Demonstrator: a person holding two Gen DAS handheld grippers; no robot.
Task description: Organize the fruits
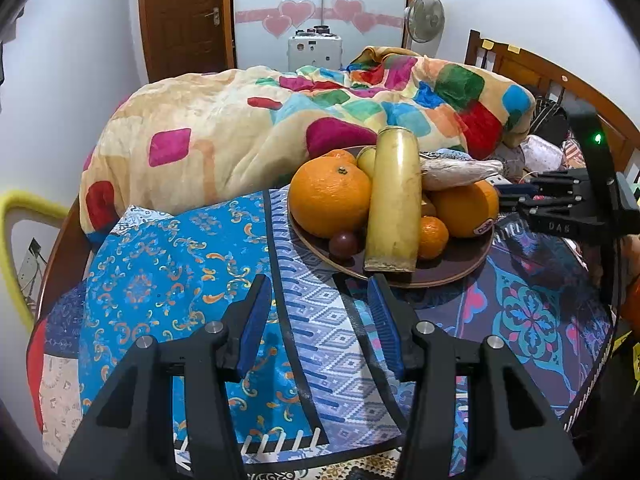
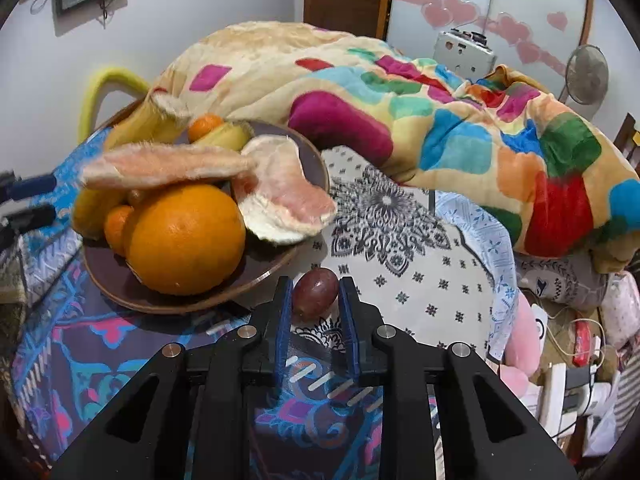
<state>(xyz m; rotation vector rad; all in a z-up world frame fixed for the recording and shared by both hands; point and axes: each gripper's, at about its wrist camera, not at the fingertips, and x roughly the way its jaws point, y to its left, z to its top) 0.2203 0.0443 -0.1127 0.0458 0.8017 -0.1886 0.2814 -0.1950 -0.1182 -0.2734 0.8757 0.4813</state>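
A brown plate [image 1: 448, 270] sits on the patterned cloth and holds two big oranges [image 1: 330, 198], small mandarins [image 1: 433, 237], a long yellow fruit [image 1: 394, 200], a dark grape-like fruit [image 1: 343, 244] and pomelo peel [image 1: 460, 172]. My left gripper [image 1: 320, 320] is open and empty, just in front of the plate. In the right wrist view my right gripper [image 2: 316, 300] has its blue pads on both sides of a small purple fruit [image 2: 315, 292] beside the plate [image 2: 160, 300]; the pads look in contact. The big orange [image 2: 186, 238] and peel [image 2: 280, 200] lie just left of it.
A rumpled multicoloured blanket [image 1: 280, 120] lies behind the plate. The bed's wooden headboard [image 1: 560, 76] stands at the right. My right gripper's body [image 1: 560, 208] shows at the right of the left wrist view. A yellow chair back [image 1: 16, 240] is at the left; clutter [image 2: 568, 340] lies at the right.
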